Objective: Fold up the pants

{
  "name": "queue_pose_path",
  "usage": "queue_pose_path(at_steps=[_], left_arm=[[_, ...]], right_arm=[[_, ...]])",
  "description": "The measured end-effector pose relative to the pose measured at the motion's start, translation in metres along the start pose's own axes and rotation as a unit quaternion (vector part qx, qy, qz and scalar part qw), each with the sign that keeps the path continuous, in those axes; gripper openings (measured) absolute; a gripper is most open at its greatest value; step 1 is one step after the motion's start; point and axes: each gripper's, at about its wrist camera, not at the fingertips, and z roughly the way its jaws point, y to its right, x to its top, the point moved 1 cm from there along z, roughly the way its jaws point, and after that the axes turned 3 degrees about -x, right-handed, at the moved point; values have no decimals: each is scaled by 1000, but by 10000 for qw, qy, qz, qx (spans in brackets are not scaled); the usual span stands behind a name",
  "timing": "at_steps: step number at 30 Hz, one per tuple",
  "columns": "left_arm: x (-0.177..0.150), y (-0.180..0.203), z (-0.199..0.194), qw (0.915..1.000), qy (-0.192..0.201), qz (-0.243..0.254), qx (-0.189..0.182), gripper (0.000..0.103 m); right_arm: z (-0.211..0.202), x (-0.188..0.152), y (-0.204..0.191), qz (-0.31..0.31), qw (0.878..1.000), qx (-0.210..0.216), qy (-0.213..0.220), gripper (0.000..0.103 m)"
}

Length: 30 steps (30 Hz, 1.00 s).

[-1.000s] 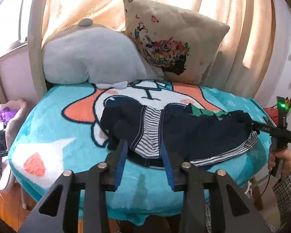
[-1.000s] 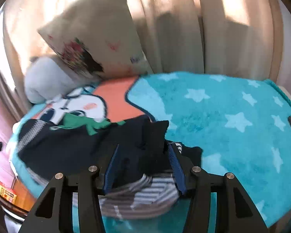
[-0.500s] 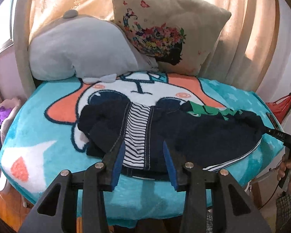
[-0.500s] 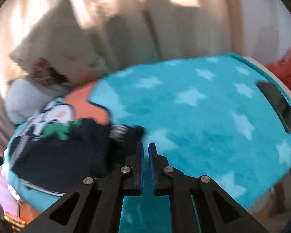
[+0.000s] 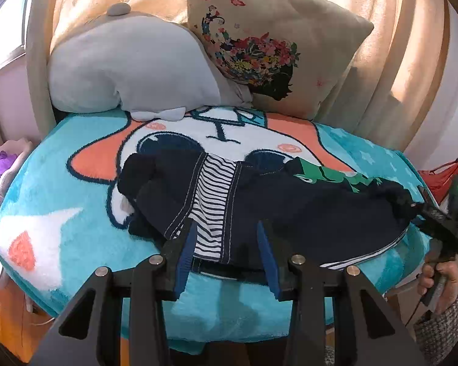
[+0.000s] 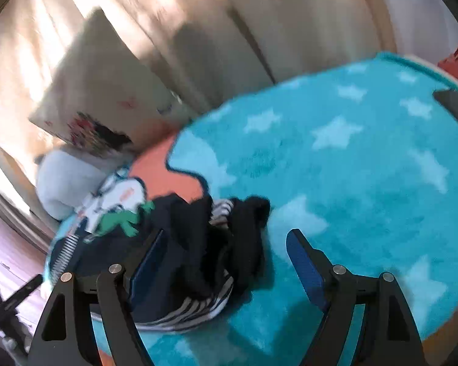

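Here the left gripper [image 5: 226, 244] hovers wide open over the waistband of the pants [image 5: 290, 210], which lie along the bed's [image 5: 61, 213] front edge. The right gripper [image 6: 226, 262], also wide, straddles the bunched leg ends. Soft, limp, light cloth; best pinched at waistband and hems. No containers show.

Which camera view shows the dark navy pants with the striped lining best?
The left wrist view: the dark navy pants lie sharp and spread across the turquoise cartoon blanket, both ends visible. The right wrist view shows only one bunched end, blurred.
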Motion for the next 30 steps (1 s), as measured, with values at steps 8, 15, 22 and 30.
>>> queue_pose_path(at_steps=[8,15,22,30], left_arm=[[5,-14,-7,9985,163,-383,348,40],[19,-12,3,9977,156,-531,403,44],[27,-15,49,9933,-323,-741,827,46],[10,-19,50,9919,-557,-690,907,46]], right_arm=[[8,19,-17,-109,9991,410,85,21],[5,30,7,11,9997,195,157,20],[4,13,14,-133,9993,-319,134,32],[-31,18,23,30,9955,-733,601,56]])
